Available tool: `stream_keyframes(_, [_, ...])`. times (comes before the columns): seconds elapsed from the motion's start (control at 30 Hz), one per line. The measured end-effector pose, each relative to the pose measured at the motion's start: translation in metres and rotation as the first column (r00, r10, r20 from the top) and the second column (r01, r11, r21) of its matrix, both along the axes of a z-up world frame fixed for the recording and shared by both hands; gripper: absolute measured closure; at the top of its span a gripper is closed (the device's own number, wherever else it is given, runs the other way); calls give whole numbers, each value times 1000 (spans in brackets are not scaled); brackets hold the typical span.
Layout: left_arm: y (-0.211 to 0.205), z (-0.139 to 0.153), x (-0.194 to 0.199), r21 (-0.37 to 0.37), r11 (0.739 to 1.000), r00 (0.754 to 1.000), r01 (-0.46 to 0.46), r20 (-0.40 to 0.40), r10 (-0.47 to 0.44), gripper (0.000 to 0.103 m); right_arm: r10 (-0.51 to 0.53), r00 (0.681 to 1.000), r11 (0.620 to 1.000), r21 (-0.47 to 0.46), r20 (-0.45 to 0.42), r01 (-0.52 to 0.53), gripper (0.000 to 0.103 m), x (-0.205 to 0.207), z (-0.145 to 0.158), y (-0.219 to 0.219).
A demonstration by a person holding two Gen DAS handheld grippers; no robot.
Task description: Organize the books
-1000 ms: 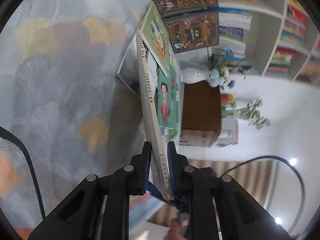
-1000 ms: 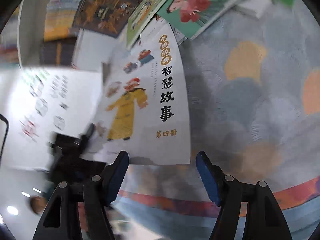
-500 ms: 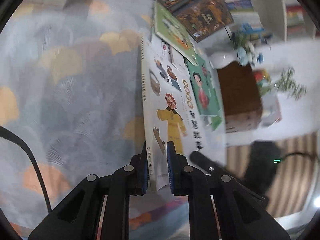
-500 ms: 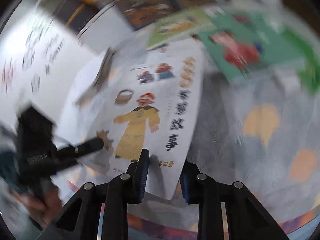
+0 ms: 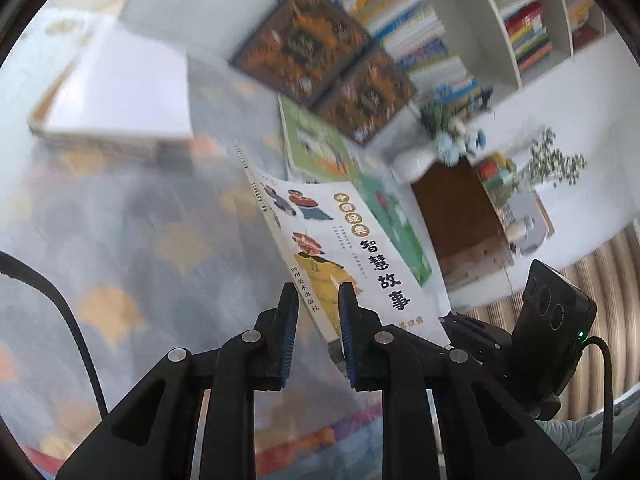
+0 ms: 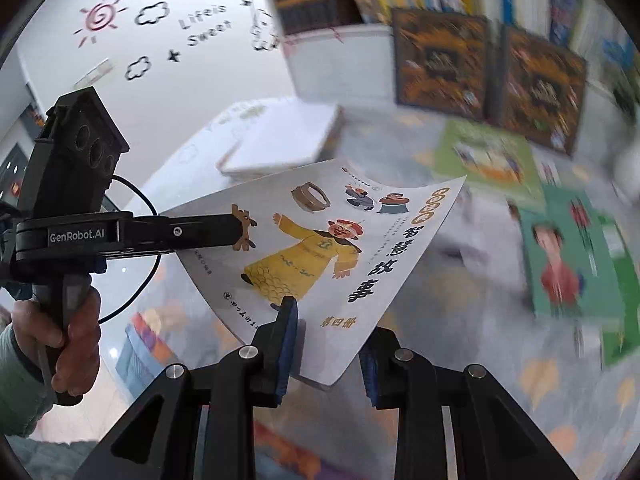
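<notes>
**Storybook held off the mat by both tongs**

1. Bookshelf (image 5: 480, 20): stands beyond both tongs, its compartments filled with upright books.
2. Patterned mat (image 5: 120, 240): grey with orange fan shapes, lying beneath and ahead of both tongs. It carries the loose books.
3. White stack of books (image 5: 120, 92): ahead and to the left of the left tongs, flat on the mat.
4. Two dark ornate hardbacks (image 5: 320, 48): side by side, far ahead of the tongs at the foot of the bookshelf.
5. Green picture books (image 6: 568, 260): flat on the mat, ahead and to the right of the right tongs. Blurred; no titles legible.
6. White storybook (image 6: 340, 248), yellow-robed figure on the cover: raised clear of the mat and tilted, held between the two tongs.
7. Left tongs (image 5: 318, 296): clamped on the storybook's spine edge. The jaws have just eased open slightly, with the book between them. A hand (image 6: 68, 332) grips the handle.
8. Right tongs (image 6: 329, 324): the jaws have just been closing and now pinch the storybook's bottom edge.
</notes>
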State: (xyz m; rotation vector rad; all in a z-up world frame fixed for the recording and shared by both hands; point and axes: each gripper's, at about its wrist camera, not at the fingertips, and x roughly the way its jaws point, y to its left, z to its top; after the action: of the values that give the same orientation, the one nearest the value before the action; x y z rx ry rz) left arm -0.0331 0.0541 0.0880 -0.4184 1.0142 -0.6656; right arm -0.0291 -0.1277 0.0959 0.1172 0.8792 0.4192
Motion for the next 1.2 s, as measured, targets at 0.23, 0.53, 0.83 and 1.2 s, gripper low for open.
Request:
stream_keyframes(0.23, [60, 22, 62, -18, 991, 988, -136, 73, 137, 86, 85, 992, 996, 4, 95, -85, 75, 93, 34, 47])
stream_keyframes(0.53, [128, -19, 158, 14, 962, 962, -271, -22, 271, 88, 136, 991, 987, 85, -15, -134, 75, 225, -2, 104])
stream_keyframes(0.83, [174, -54, 177, 97, 924, 918, -370, -114, 380, 85, 123, 981, 990, 87, -149, -110, 75, 276, -48, 126])
stream_keyframes(1.2, [199, -51, 178, 68, 877, 871, -476, -97, 481, 85, 129, 957, 988, 119, -259, -101, 65, 278, -51, 98])
